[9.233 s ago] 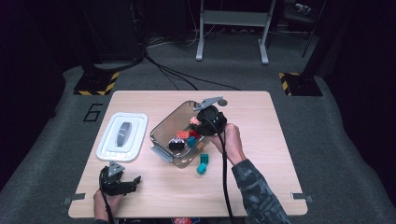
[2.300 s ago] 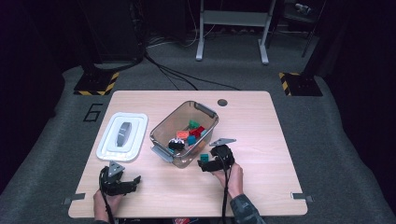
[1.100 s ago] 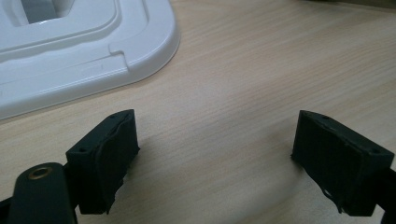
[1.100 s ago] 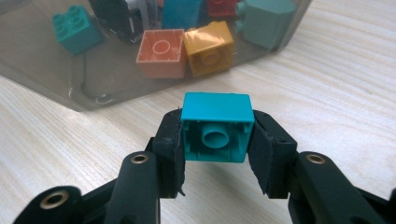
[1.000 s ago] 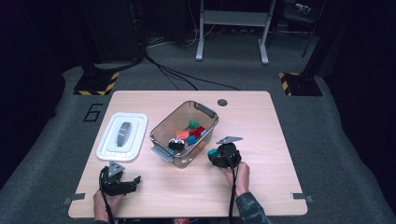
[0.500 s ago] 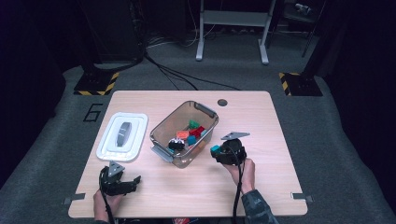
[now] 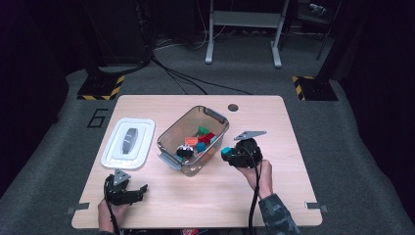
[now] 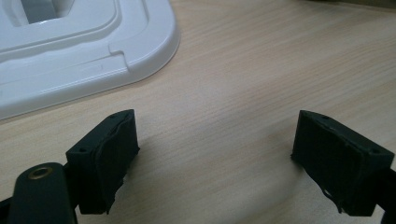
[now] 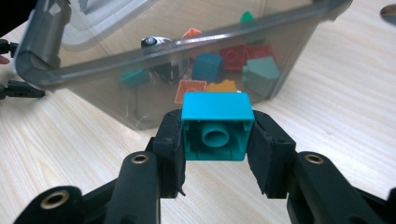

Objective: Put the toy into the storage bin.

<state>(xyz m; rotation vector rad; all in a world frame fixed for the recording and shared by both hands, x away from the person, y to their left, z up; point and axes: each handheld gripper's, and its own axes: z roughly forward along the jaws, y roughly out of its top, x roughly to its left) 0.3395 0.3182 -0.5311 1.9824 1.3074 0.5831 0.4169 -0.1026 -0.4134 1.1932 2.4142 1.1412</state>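
Note:
My right gripper [image 7: 230, 155] [image 9: 215, 144] is shut on a teal brick [image 9: 217, 125] [image 7: 226, 152], held above the table just right of the clear plastic bin [image 7: 169, 144] [image 9: 46, 70]. The brick's hollow underside faces the right gripper view's camera. Inside the bin lie several bricks [image 7: 200, 139] in red, orange, teal and green, plus a dark piece. My left gripper [image 7: 139, 190] [image 8: 215, 154] rests near the table's front left edge, its jaws wide apart with only bare wood between them.
A white lid [image 7: 128, 143] [image 8: 70, 51] lies flat on the table left of the bin, just beyond my left gripper. The wooden table [image 7: 293, 147] has a round hole [image 7: 233, 107] at its far edge. Dark floor with cables surrounds the table.
My right gripper has risen from the table with the teal brick in it and drifted slightly toward the bin. The left gripper has stayed put.

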